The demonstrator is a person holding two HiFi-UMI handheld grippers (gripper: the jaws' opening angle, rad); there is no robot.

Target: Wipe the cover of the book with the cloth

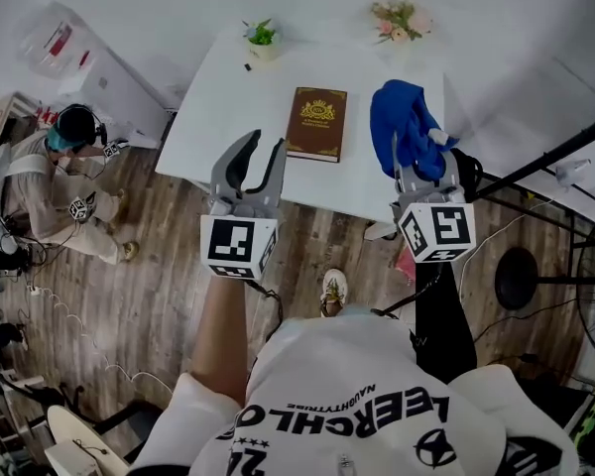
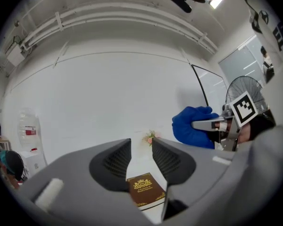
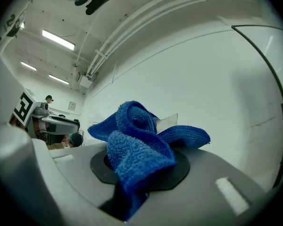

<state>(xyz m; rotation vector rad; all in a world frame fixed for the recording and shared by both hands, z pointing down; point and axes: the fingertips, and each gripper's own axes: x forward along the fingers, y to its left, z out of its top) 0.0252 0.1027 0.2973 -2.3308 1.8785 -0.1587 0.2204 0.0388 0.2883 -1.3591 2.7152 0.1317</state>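
Observation:
A brown book (image 1: 316,124) with a gold crest on its cover lies flat on the white table (image 1: 228,97); the left gripper view shows the book (image 2: 144,189) between and beyond the jaws. My left gripper (image 1: 254,157) hovers open just left of the book, nothing in it. My right gripper (image 1: 416,163) is shut on a blue cloth (image 1: 405,125), held over the table's right side, apart from the book. In the right gripper view the cloth (image 3: 139,147) bunches up between the jaws and hides them. The left gripper view shows the cloth (image 2: 192,126) raised at right.
Two small flower pots (image 1: 262,38) (image 1: 399,20) stand at the table's far edge. A person (image 1: 50,181) crouches on the wooden floor at left. A black stand (image 1: 535,172) and its base (image 1: 516,278) are at right of the table.

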